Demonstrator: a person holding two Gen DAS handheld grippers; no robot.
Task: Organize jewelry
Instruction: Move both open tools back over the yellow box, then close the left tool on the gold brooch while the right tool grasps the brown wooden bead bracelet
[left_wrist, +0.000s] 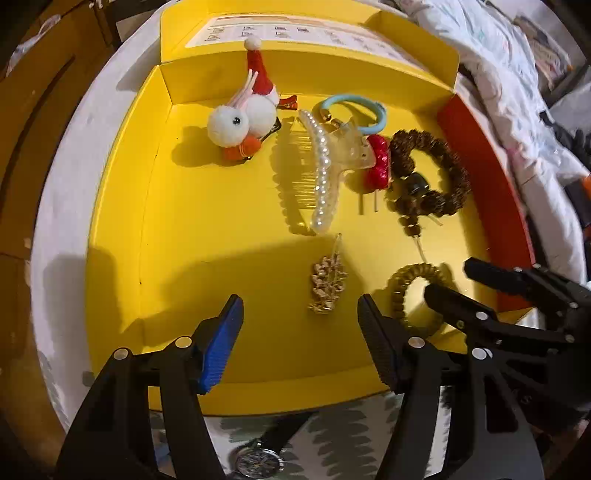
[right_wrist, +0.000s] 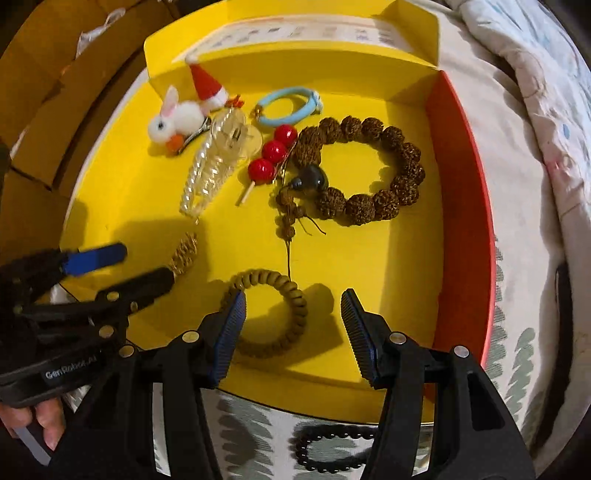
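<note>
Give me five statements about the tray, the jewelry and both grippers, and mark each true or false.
1. Both grippers, left and right, are open and empty. True.
2. The black bracelet lies in the yellow tray. False: it lies on the patterned cloth, outside the tray.
3. The olive bracelet lies in the tray by the right gripper. True.
4. The watch is in the left gripper. False: it lies on the cloth.
5. The blue ring encircles the rabbit clip. False: they lie apart.
</note>
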